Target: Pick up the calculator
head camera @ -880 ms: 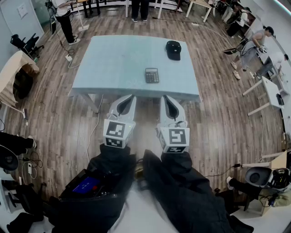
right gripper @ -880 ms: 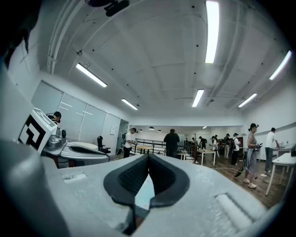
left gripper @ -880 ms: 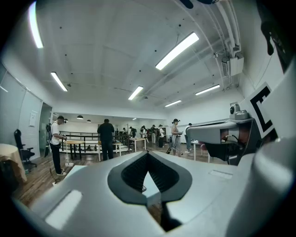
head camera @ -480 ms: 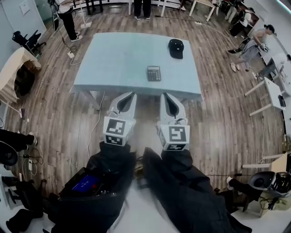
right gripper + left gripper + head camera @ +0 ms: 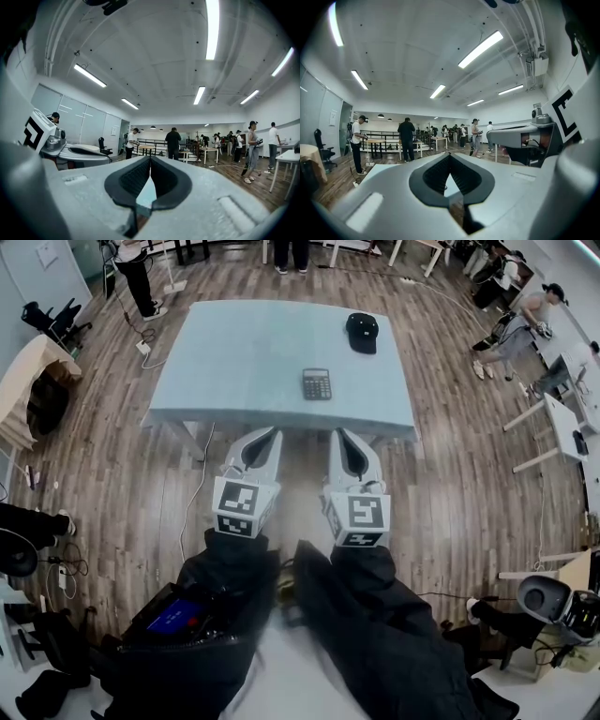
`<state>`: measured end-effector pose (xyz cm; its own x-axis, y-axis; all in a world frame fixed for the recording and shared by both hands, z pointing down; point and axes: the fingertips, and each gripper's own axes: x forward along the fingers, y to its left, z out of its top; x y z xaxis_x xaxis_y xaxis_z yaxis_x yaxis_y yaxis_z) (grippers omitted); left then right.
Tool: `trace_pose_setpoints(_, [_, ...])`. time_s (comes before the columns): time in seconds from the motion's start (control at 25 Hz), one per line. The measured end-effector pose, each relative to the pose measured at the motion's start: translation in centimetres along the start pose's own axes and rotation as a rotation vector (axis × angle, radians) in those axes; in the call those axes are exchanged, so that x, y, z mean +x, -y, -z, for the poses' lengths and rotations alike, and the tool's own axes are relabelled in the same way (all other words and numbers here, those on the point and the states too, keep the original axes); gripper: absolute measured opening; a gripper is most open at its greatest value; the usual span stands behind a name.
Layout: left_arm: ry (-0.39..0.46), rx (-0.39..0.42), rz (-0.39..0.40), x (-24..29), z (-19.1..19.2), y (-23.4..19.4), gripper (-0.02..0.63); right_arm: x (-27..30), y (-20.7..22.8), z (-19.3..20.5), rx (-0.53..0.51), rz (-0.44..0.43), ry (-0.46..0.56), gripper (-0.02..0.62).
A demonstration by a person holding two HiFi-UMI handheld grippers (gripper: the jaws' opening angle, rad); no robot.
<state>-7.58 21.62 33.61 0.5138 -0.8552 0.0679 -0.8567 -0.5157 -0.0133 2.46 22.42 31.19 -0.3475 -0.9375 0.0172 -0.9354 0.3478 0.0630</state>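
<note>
**Calculator (image 5: 317, 384) flat on the table (image 5: 244, 352), not yet reached**

Head view: the calculator lies near the table's front edge, well apart from a black cap (image 5: 362, 332). No box or tray shows there. My left gripper (image 5: 270, 435) and right gripper (image 5: 341, 435) are held level, short of the table, probably because the approach isn't finished.

Left gripper view: my jaws meet, with nothing between them.

Right gripper view: these jaws are together and empty too. I judge they must open before any grasp.
</note>
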Motion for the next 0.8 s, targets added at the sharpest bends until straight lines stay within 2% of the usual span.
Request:
trace_pose_setpoints(0.52, [-0.060, -0.022, 0.036, -0.7, 3.2, 0.9, 0.002, -0.9, -1.7, 2.9, -0.011, -0.014, -0.076, 0.000])
trace_pose_setpoints(0.72, [-0.073, -0.040, 0.046, -2.0, 4.1, -1.3, 0.002, 0.1, -4.8, 3.6, -0.011, -0.018, -0.099, 0.000])
trace_pose_setpoints(0.8, [-0.078, -0.042, 0.055, -2.4, 4.6, -1.0, 0.002, -0.1, -5.3, 4.1, -0.008, -0.023, -0.103, 0.000])
